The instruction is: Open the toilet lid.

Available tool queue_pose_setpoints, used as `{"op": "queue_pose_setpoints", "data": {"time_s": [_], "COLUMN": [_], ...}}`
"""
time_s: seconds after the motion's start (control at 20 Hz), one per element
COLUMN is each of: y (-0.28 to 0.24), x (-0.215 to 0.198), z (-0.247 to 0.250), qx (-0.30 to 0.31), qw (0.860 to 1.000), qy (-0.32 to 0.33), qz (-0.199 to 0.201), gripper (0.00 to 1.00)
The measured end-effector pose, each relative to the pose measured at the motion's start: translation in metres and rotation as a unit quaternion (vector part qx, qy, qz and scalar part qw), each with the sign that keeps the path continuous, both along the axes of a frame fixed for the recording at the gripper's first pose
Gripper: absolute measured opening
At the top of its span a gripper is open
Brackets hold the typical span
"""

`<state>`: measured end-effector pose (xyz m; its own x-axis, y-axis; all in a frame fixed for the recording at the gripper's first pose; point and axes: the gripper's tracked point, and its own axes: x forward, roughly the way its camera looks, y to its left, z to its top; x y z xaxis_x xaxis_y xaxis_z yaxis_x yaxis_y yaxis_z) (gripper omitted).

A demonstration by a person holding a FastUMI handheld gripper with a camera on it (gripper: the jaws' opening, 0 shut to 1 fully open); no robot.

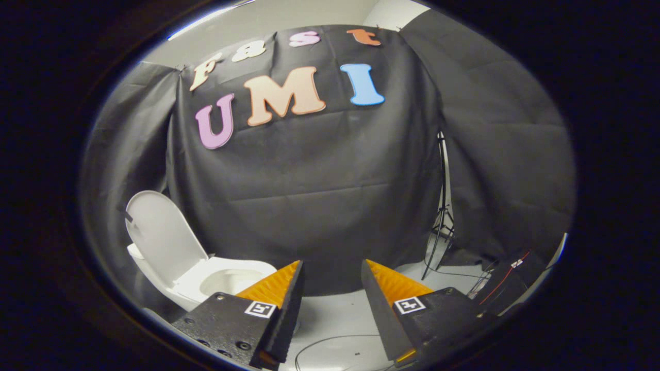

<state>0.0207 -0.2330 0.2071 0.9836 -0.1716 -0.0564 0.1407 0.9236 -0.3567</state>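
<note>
Toilet lid (164, 234) is seen raised upright (bowl (233, 281) exposed). Gripper (332, 275) is held apart from it, fingers spread, nothing pinched.

- Even, soft indoor light; the black cloth wall (319, 206) looks dim and matte.
- White toilet lid (162, 237) is brightest, without glare.
- Strong fisheye bending outward; focus sharp overall.

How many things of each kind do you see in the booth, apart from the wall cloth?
Toilet, lid raised: 1
Tripod stand: 1
Cable on the floor: 1
Gripper, fingers apart, holding nothing: 1
Total: 4
</note>
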Motion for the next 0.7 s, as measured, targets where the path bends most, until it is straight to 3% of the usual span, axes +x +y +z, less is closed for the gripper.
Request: {"op": "queue_pose_setpoints", "data": {"time_s": [0.3, 0.7], "y": [-0.006, 0.017], "x": [0.001, -0.003], "z": [-0.004, -0.017], "qx": [0.019, 0.008], "qw": [1.0, 0.997], "qy": [0.01, 0.047], "qz": [-0.004, 0.056], "gripper": [0.67, 0.65]}}
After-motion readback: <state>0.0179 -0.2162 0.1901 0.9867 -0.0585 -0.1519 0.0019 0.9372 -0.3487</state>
